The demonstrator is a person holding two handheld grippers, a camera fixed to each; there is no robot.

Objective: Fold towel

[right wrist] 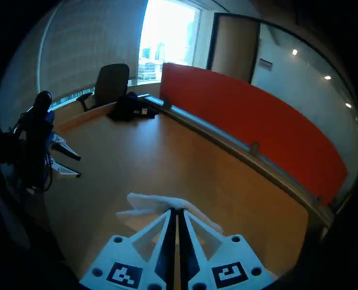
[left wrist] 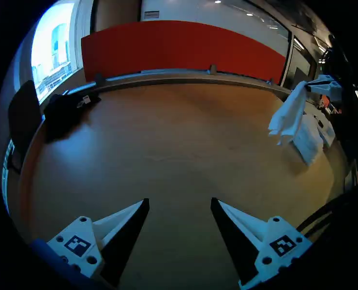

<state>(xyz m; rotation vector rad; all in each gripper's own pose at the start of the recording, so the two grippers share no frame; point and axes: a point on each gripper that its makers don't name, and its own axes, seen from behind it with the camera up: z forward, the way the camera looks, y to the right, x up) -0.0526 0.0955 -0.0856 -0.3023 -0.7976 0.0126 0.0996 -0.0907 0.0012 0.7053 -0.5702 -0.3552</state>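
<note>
Left gripper (left wrist: pixel 180 205): fingers spread wide, nothing held, above the desk (left wrist: pixel 179 145).
Right gripper (right wrist: pixel 177 212): closed, white towel (right wrist: pixel 147 203) pinched, by the desk's right edge.

A wooden desk (left wrist: pixel 179 145) spreads ahead of the left jaws; a red partition (left wrist: pixel 179 48) lines its far edge; a bright window (left wrist: pixel 53 48) glows up-left of them; a dark heap (left wrist: pixel 67 108), perhaps a bag, lies near a black office chair (right wrist: pixel 110 82).
</note>
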